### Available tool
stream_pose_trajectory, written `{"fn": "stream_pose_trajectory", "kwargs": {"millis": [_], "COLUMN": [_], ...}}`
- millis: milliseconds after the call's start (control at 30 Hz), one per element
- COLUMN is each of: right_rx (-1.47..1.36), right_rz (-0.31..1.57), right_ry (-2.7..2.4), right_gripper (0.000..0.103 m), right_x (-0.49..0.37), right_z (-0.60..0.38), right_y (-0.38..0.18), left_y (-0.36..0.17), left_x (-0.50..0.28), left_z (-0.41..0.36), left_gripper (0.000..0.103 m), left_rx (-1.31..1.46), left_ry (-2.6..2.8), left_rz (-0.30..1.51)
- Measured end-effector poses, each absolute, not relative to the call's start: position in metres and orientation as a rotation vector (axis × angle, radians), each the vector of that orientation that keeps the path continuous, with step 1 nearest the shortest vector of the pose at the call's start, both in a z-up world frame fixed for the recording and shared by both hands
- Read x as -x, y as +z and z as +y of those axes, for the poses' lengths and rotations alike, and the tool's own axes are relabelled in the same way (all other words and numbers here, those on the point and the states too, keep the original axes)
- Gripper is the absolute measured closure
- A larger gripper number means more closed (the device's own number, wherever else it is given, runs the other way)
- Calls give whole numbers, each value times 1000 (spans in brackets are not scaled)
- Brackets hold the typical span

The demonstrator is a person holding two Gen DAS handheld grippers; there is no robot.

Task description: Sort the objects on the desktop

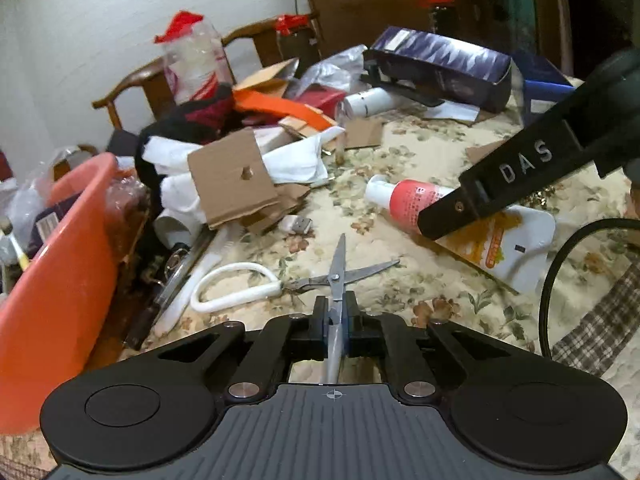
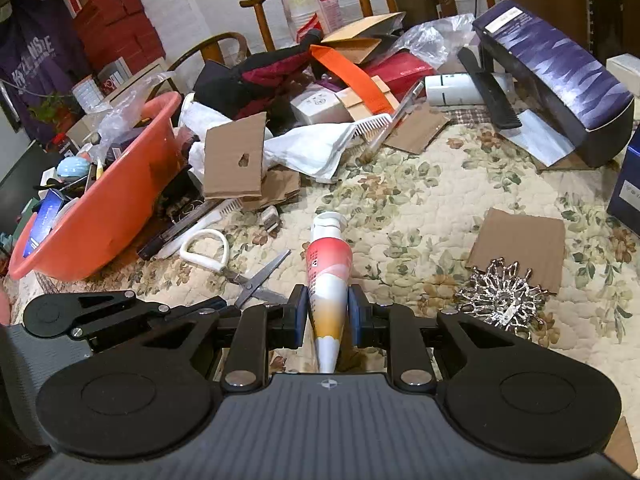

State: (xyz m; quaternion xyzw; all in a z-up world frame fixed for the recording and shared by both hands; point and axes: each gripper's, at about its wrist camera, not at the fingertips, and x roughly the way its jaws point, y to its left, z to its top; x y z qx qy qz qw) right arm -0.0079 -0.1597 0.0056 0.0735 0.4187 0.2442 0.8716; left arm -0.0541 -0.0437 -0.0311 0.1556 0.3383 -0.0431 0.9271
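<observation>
My left gripper (image 1: pixel 335 312) is closed tight on one blade of the scissors (image 1: pixel 320 278), pads pinching the metal near the pivot; the other blade sticks out to the right and the white loop handle lies to the left on the flowered tablecloth (image 1: pixel 400 288). My right gripper (image 2: pixel 327 312) is closed on the tube (image 2: pixel 330 276), a pink, white and orange one, jaws clamped on its flat tail end, white cap pointing away toward the far side. In the left wrist view the right gripper's black finger crosses over that tube from the right. Orange basin (image 2: pixel 132 184) sits at the left edge of the table, already holding mixed small items, with the scissors just right of it. Brown cardboard sheet (image 2: pixel 234 156) with a hole in it leans on the clutter pile beyond the scissors, white cloth (image 2: pixel 316 146) beside it. Silver spiky ornament (image 2: pixel 502 300) lies near right, partly on a flat cardboard square (image 2: pixel 520 240). Long dark blue box (image 2: pixel 560 80) far right, black comb (image 2: pixel 492 92) leaning in front of it, white cylinder (image 2: pixel 452 90) to its left. Wooden chairs (image 2: pixel 280 4) behind the table.
</observation>
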Motion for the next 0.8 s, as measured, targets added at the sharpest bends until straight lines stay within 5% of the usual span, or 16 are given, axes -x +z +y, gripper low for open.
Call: {"fn": "stream_pose_trajectory", "kwargs": {"millis": [733, 800], "right_rx": [-81, -91], "right_rz": [883, 883], "right_ry": [526, 527], "right_gripper": [79, 79], "right_x": [14, 13], "right_z": [-141, -143], "right_y": [4, 5], "left_y": [10, 4], "left_x": [58, 59], "left_z": [-17, -11], "left_gripper": [103, 88], "left_rx": [-253, -259], "left_ry": [-11, -30], "left_rz": [634, 658]}}
